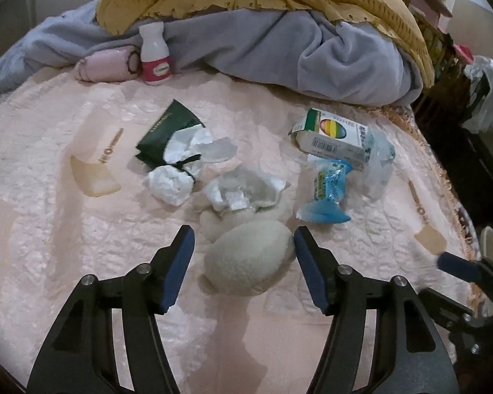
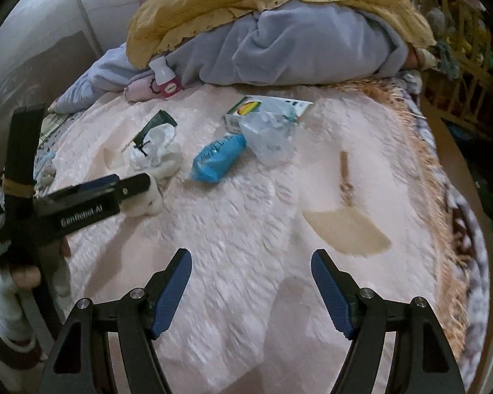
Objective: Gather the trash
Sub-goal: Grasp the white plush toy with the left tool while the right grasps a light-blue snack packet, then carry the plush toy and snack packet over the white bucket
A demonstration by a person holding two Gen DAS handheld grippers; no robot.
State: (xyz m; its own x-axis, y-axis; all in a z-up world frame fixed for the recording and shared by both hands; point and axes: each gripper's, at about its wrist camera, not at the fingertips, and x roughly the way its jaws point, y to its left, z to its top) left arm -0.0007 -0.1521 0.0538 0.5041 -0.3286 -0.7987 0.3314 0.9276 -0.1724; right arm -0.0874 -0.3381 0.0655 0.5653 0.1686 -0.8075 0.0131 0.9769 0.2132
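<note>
Our right claw (image 2: 251, 290) hangs wide apart over the near pink bedspread (image 2: 240, 229). Farther off we see a blue wrapper (image 2: 218, 157), a clear plastic bag (image 2: 269, 138) and a small carton (image 2: 246, 110); the left claw (image 2: 138, 193) reaches toward white tissue (image 2: 157, 154).

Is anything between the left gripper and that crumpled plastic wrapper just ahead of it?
Yes. A cream plush toy lies between the open fingers of the left gripper, directly in front of the crumpled plastic wrapper, which rests against the toy's far end. A straight approach meets the toy first.
</note>
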